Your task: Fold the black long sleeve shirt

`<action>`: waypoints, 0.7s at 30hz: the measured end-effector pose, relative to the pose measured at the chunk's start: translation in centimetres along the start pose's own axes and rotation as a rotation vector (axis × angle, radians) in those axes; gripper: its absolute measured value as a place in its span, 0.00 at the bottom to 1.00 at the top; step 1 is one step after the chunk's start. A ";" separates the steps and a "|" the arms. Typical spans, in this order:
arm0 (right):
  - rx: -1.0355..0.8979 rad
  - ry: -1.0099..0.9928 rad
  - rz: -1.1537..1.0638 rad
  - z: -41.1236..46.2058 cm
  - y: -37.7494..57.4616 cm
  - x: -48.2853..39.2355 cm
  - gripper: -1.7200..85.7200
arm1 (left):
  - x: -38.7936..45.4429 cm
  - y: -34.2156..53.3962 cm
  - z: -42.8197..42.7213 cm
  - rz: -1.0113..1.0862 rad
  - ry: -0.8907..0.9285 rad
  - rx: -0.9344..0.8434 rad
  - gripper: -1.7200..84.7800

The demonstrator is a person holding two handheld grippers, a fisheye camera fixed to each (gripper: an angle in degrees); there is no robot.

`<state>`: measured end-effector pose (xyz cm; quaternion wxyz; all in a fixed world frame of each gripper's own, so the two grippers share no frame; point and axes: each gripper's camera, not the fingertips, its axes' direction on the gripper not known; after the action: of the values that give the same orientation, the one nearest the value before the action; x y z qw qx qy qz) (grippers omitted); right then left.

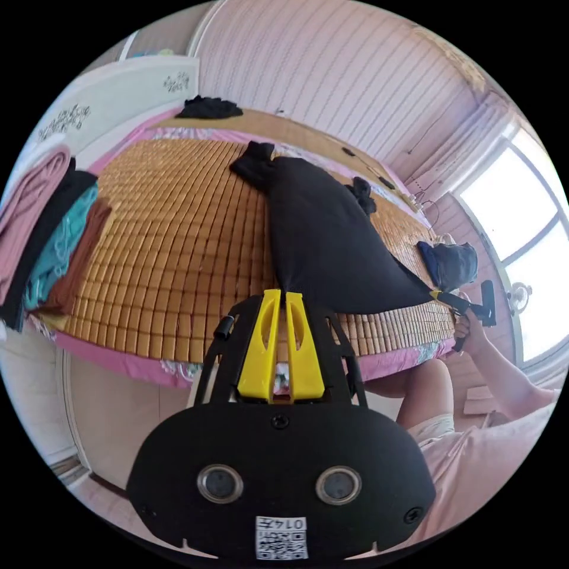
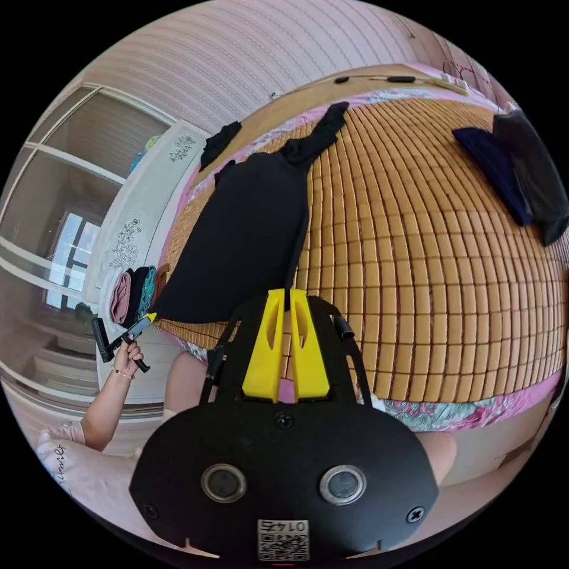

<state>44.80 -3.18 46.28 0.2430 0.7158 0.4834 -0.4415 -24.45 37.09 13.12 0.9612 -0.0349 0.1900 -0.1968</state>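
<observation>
The black long sleeve shirt point(image 1: 320, 237) lies stretched across the woven bamboo mat point(image 1: 178, 237) on the bed, its near edge taut between both tools. The yellow-jawed left gripper point(image 1: 283, 294) pinches one corner; the yellow-jawed right gripper point(image 2: 285, 293) pinches the other.

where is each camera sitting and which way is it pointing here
Left gripper view: rides behind the left tool, whose jaws pinch one corner of the black shirt; it looks across the bed mat toward the wall, with the person's leg and other arm off to one side.
Right gripper view: rides behind the right tool, pinching the shirt's other corner, facing along the mat; the person's hand holds the left tool there.
Shared: the shirt stretched between the tools, the mat, the stack of folded clothes.
</observation>
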 end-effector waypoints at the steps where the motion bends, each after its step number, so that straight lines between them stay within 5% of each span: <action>1: -0.034 0.007 0.048 1.4 0.8 1.2 0.03 | -1.2 1.3 1.1 -0.021 -0.004 -0.038 0.01; 14: -0.171 0.022 -0.058 1.5 8.2 3.7 0.04 | -7.0 9.4 0.6 0.085 -0.054 -0.140 0.02; 21: -0.140 0.187 -0.064 -0.7 6.4 5.3 0.07 | -9.3 11.3 -3.7 0.163 -0.147 -0.008 0.06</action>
<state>51.65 -2.75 41.59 0.2318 0.7194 0.5563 -0.3454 -29.65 51.15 11.35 0.9852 -0.0375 0.1218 -0.1143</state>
